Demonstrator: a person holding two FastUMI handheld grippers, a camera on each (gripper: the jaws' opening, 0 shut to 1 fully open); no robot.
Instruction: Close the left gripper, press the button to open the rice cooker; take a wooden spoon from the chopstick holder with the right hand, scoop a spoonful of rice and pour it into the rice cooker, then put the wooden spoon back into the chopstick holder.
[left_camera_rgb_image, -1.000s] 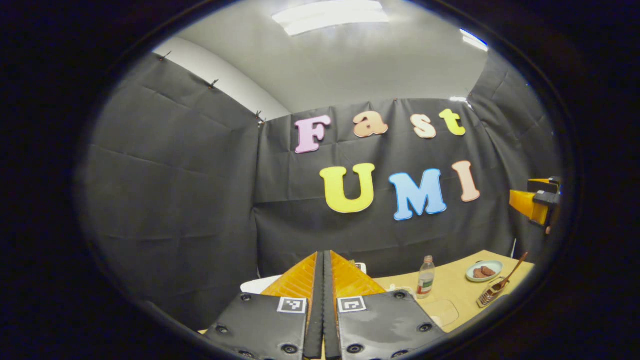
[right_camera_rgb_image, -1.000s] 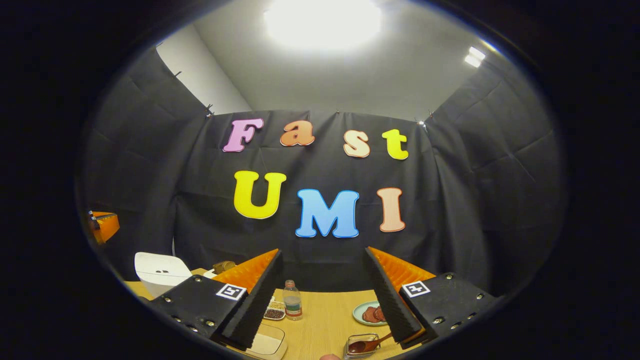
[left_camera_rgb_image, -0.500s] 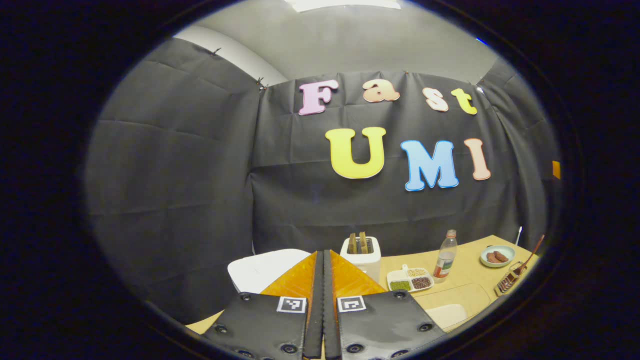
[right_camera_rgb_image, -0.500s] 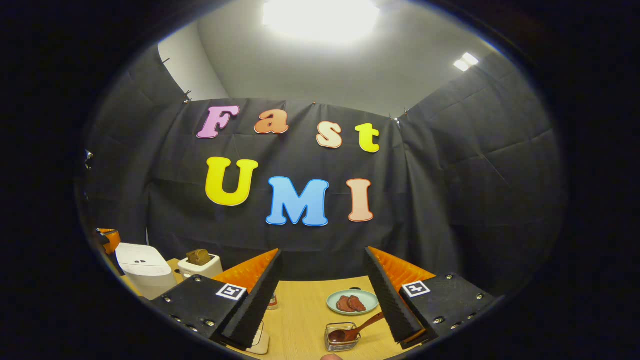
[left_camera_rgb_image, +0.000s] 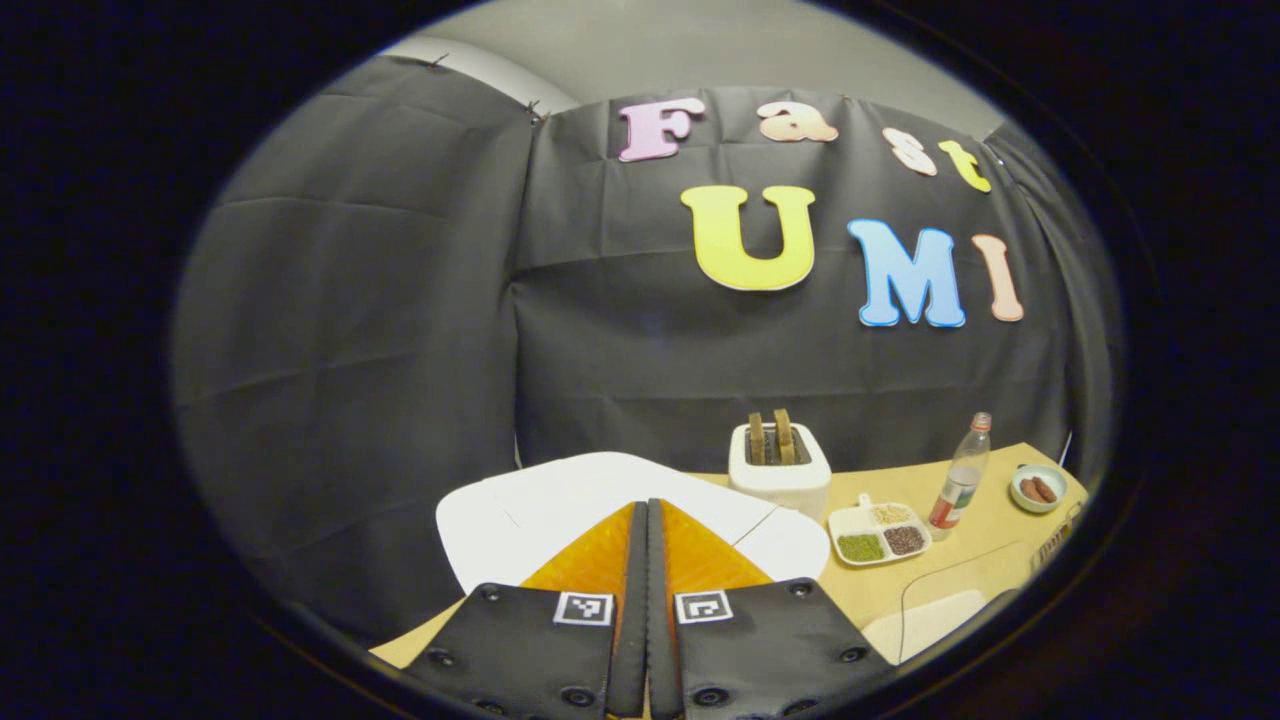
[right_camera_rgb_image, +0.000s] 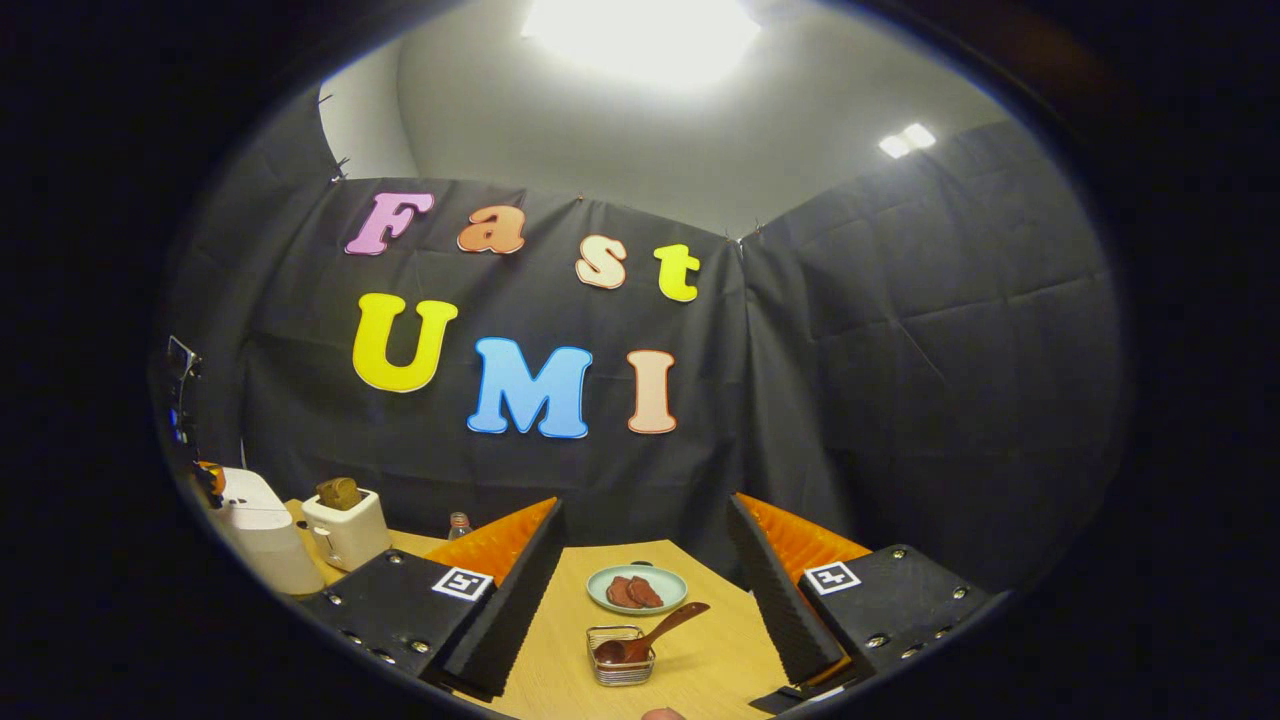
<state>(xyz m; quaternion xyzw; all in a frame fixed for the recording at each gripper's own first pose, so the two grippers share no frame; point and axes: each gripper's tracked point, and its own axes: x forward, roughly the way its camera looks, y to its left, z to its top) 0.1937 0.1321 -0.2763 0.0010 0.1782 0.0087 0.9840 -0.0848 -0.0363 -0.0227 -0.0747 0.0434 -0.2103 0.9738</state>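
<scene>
- We logged the table (right_camera_rgb_image: 690, 670), pale wood, as the largest item, running across the lower part of both views.
- In the left gripper view the white rice cooker (left_camera_rgb_image: 560, 505) sat at 6 o'clock, lid down, directly past the left gripper (left_camera_rgb_image: 647, 560); whether the tips touched the lid we could not tell.
- We noted the left gripper's fingers pressed together with nothing between them.
- In the right gripper view the right gripper (right_camera_rgb_image: 645, 590) had its fingers spread wide apart, holding nothing, above the table.
- A white toaster (left_camera_rgb_image: 779, 465) with two bread slices stood at about 1 o'clock from the rice cooker.
- A divided dish (left_camera_rgb_image: 880, 532) of grains lay at 3 o'clock from the toaster, with a bottle (left_camera_rgb_image: 960, 470) just beside it.
- We recorded a small plate (right_camera_rgb_image: 637, 588) with brown pieces at 12 o'clock from the chopstick holder (right_camera_rgb_image: 620, 656).
- The chopstick holder, a wire basket, stood between the spread fingers in the right gripper view.
- The wooden spoon (right_camera_rgb_image: 650, 635) rested in the holder, handle leaning toward 2 o'clock.
</scene>
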